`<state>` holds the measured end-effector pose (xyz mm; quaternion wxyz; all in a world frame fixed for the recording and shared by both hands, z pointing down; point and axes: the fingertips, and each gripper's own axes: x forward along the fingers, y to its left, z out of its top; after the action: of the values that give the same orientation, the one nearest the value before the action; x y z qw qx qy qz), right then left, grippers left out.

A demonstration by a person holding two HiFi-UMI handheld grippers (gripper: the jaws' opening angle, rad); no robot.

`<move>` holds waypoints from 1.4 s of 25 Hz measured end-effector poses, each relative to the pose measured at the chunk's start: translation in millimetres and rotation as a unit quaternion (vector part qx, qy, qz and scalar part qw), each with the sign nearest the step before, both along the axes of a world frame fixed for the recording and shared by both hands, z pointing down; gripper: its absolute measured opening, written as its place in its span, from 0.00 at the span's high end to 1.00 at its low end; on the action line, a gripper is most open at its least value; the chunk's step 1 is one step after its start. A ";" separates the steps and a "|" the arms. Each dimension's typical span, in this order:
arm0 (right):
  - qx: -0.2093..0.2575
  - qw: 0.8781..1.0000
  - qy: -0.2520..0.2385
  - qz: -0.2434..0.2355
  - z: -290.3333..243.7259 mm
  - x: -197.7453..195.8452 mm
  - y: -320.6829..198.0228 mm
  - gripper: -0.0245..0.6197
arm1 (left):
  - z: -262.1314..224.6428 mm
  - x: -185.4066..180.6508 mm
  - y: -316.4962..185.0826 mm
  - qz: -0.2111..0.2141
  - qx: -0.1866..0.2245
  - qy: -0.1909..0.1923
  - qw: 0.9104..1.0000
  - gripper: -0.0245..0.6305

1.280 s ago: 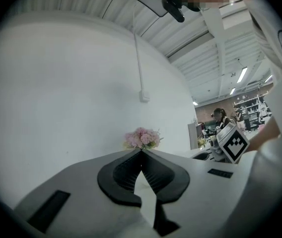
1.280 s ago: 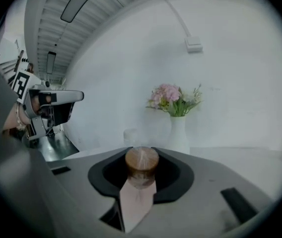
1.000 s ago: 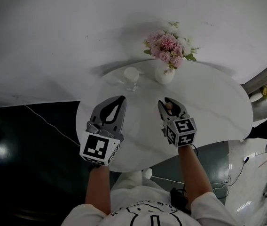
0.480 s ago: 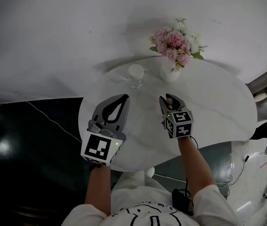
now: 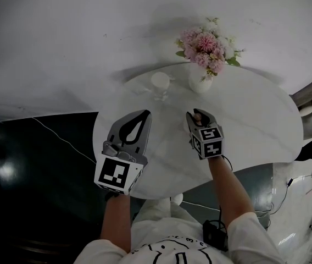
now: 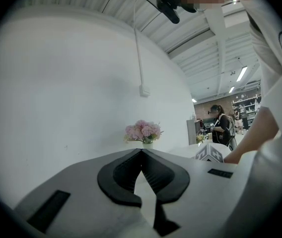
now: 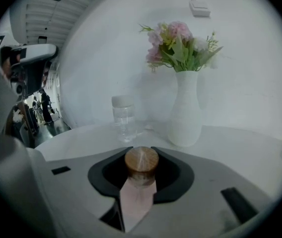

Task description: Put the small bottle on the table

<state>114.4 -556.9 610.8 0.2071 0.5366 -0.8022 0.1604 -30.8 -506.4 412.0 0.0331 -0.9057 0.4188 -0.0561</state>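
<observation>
A small clear bottle with a round wooden cap (image 7: 141, 161) sits between the jaws of my right gripper (image 7: 139, 153), which is shut on it. In the head view the right gripper (image 5: 198, 115) holds the small bottle (image 5: 198, 116) over the middle of the round white table (image 5: 255, 126), short of the vase. My left gripper (image 5: 144, 114) hovers over the table's left side. Its jaws are shut, the tips meeting with nothing between them, as the left gripper view (image 6: 141, 151) also shows.
A white vase of pink flowers (image 5: 200, 80) (image 7: 184, 110) stands at the table's far edge by the white wall. Left of it is a clear glass bottle with a white cap (image 5: 160, 84) (image 7: 124, 117). Dark floor lies to the left, with a cable (image 5: 62, 141) across it.
The right gripper with the bottle has edged slightly forward, toward the vase. The left gripper has barely moved. Both grips look the same.
</observation>
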 end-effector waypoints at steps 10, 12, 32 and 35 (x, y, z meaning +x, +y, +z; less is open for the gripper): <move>0.019 0.999 0.015 -0.039 5.3 -4.3 3.8 0.79 | 3.9 4.2 7.7 -0.004 -0.005 0.000 1.000 0.96; 0.014 0.999 0.006 -0.036 6.5 -4.8 4.6 0.79 | 4.9 4.0 10.4 -0.005 -0.006 -0.001 1.000 0.96; 0.006 0.999 -0.032 -0.018 -33.1 9.5 45.4 0.44 | -13.8 10.5 46.1 -0.016 -0.003 0.019 1.000 0.96; 0.024 0.999 -0.044 -0.015 -52.7 11.2 57.6 0.44 | -17.4 4.9 52.9 -0.038 -0.007 0.026 0.999 0.96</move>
<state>125.6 -499.3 558.0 0.1615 0.5218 -0.8219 0.1615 -25.9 -453.6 394.6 0.0137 -0.8906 0.4531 -0.0373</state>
